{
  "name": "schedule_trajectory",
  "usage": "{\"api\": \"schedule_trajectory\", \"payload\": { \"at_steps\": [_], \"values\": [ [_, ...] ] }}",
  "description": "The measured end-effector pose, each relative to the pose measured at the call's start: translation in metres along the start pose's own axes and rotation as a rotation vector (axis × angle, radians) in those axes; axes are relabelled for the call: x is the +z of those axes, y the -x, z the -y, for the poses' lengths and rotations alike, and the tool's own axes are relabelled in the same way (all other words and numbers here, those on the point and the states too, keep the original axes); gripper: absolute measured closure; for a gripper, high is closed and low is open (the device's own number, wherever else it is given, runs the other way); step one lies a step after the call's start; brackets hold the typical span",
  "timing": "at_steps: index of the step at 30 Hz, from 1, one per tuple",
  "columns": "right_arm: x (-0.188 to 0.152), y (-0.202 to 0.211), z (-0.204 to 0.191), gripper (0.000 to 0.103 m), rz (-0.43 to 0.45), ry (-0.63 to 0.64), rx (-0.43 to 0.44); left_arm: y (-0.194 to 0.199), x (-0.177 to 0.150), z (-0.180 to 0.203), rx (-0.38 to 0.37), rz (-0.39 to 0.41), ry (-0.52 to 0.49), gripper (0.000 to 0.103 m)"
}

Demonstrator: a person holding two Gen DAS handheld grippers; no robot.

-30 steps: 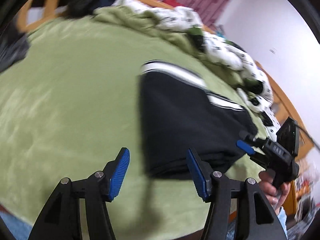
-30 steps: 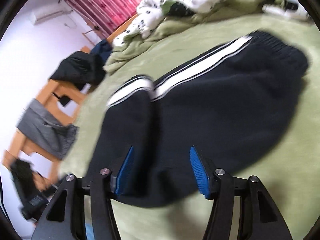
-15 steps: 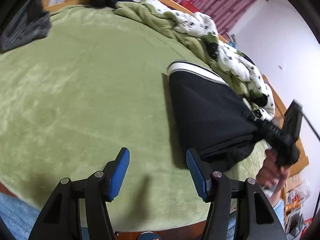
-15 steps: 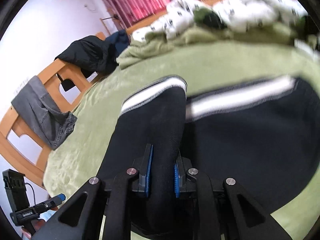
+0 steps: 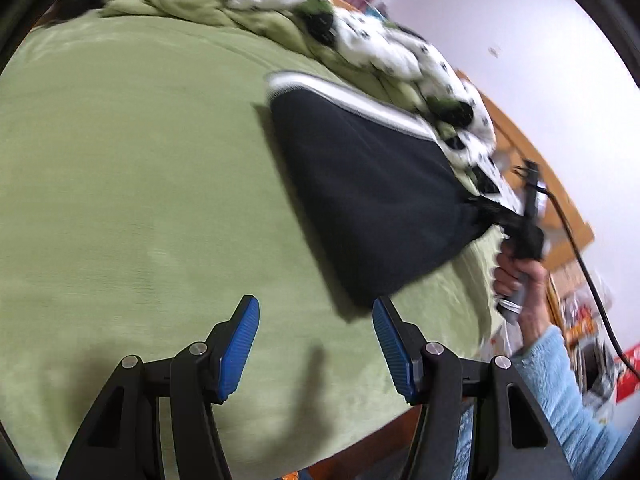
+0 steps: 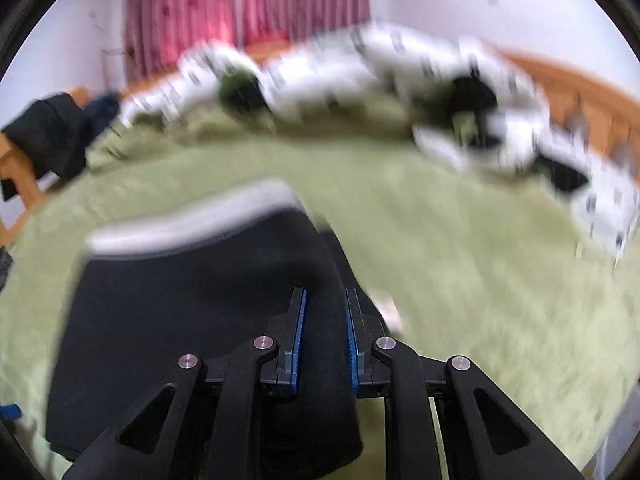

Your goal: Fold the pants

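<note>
The black pants with a white side stripe lie folded on the green bed cover. My right gripper is shut on a bunched edge of the pants and lifts it off the bed; the left wrist view shows this gripper at the far right, pulling the cloth taut. My left gripper is open and empty, above the bed near the pants' lower corner.
A rumpled white spotted quilt and green blanket lie along the far side. A wooden bed frame runs at the right. Dark clothes hang on a wooden chair at left. Red curtains hang behind.
My right gripper shut on the pants' edge, then lifted and pulled it to the right. My left gripper stayed open and drew back toward the near bed edge.
</note>
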State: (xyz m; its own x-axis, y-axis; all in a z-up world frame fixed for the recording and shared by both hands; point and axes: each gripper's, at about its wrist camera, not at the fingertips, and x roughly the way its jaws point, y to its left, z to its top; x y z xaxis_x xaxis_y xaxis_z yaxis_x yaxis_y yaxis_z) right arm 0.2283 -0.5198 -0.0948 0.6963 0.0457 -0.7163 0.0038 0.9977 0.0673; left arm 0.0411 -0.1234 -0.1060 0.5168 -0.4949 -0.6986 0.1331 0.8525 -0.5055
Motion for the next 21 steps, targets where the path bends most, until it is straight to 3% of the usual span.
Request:
{"api": "schedule_trajectory", "payload": {
  "at_steps": [2, 4, 7, 10, 11, 13, 15, 17, 18, 20, 21],
  "values": [
    [-0.007, 0.002, 0.003, 0.084, 0.05, -0.002, 0.024, -0.009, -0.002, 0.015, 0.0, -0.029, -0.059, 0.046],
    [-0.004, 0.006, -0.002, 0.082, 0.056, 0.04, -0.006, -0.018, -0.003, 0.034, 0.001, -0.055, -0.136, 0.046],
    [-0.005, 0.003, -0.006, 0.082, 0.059, 0.03, -0.029, -0.041, -0.004, 0.058, 0.125, -0.096, -0.259, 0.046],
    [-0.013, 0.007, -0.007, 0.081, 0.08, 0.044, -0.028, -0.058, 0.003, 0.068, 0.197, -0.081, -0.274, 0.047],
    [-0.015, 0.009, -0.003, 0.08, 0.088, 0.027, -0.017, -0.06, 0.008, 0.071, 0.232, -0.049, -0.278, 0.06],
    [-0.021, 0.014, 0.003, 0.08, 0.089, -0.001, -0.002, -0.059, 0.02, 0.072, 0.354, 0.073, -0.26, 0.076],
    [-0.024, 0.014, 0.008, 0.08, 0.079, -0.019, 0.018, -0.054, 0.029, 0.064, 0.296, 0.105, -0.135, 0.079],
    [-0.026, 0.014, 0.006, 0.08, 0.082, -0.004, 0.004, -0.054, 0.028, 0.055, 0.255, 0.082, -0.055, 0.079],
    [-0.026, 0.015, 0.005, 0.078, 0.085, 0.004, -0.004, -0.056, 0.024, 0.052, 0.247, 0.063, -0.061, 0.077],
    [-0.026, 0.018, 0.007, 0.061, 0.079, 0.013, -0.016, -0.056, 0.014, 0.047, 0.223, 0.015, -0.092, 0.069],
    [-0.026, 0.019, 0.007, 0.058, 0.081, 0.013, -0.017, -0.056, 0.01, 0.045, 0.204, -0.013, -0.099, 0.067]
  ]
}}
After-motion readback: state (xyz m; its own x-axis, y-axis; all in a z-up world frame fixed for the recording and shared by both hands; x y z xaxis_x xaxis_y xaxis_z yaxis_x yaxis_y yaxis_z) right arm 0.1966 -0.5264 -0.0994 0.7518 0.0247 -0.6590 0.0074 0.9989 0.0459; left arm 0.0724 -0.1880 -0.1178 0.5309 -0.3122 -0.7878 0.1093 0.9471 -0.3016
